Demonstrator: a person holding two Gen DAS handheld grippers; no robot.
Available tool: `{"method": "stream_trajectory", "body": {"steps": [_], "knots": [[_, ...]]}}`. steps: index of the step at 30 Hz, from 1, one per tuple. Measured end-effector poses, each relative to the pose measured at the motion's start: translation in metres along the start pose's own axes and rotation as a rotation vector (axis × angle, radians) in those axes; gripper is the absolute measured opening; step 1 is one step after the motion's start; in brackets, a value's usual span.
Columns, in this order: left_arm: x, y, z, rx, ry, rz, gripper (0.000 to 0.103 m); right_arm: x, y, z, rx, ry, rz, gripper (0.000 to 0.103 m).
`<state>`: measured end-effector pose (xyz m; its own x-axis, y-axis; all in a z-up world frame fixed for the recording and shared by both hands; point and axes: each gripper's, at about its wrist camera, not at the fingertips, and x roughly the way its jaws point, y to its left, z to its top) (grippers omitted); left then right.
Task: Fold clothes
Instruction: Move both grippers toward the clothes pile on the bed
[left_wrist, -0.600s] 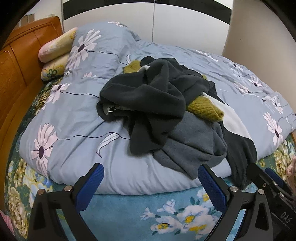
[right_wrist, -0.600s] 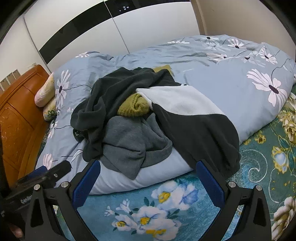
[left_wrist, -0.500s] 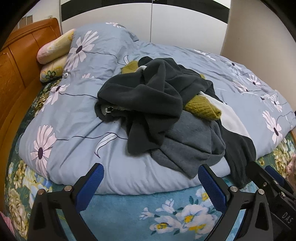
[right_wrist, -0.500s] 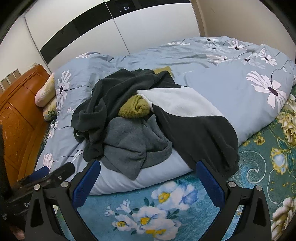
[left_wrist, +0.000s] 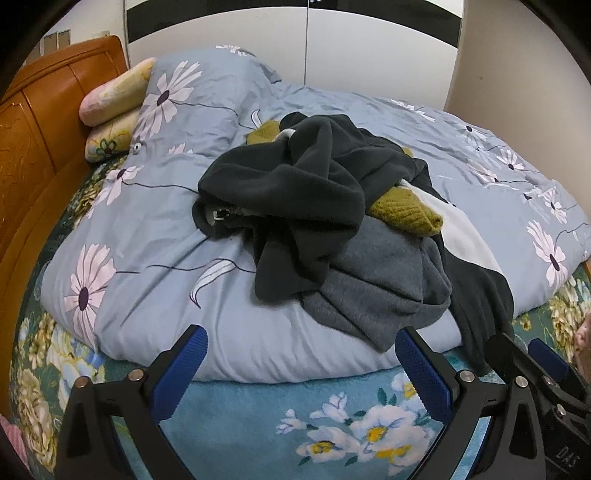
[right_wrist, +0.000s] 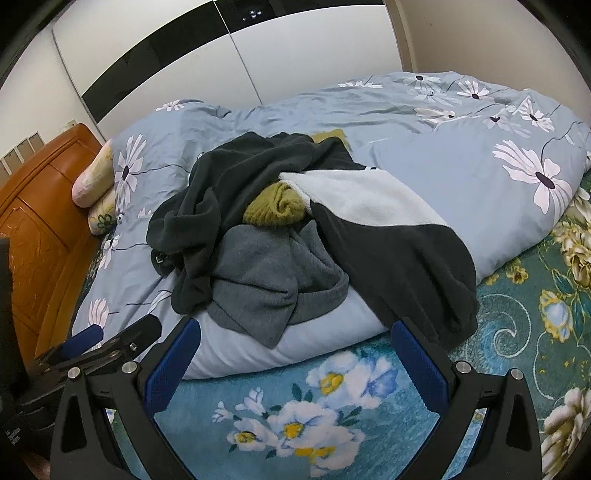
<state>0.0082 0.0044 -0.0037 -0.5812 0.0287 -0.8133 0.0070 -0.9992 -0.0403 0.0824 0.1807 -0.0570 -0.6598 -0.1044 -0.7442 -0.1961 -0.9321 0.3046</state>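
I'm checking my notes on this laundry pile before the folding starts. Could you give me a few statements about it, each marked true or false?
1. Both hand-held grippers, left and right, are open and hold nothing. True.
2. The grey garment lies at the near edge of the pile. True.
3. The mustard knit is spread flat beside the pile. False: it is bunched up within the pile.
4. The clothes sit on a bare wooden floor. False: they lie on a blue floral duvet.
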Motion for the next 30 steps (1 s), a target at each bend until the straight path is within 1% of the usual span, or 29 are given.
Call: {"method": "stream_trajectory", "body": {"steps": [15,30], "knots": [[0.009,-0.002,-0.007,-0.004,0.009,-0.002,0.103,0.005,-0.004,-0.004,-0.004,0.021,-0.012,0.103],[0.028,-0.004,0.001,0.001,0.027,0.034,0.103,0.027,-0.009,0.001,0.000,0.042,0.009,0.103]]}}
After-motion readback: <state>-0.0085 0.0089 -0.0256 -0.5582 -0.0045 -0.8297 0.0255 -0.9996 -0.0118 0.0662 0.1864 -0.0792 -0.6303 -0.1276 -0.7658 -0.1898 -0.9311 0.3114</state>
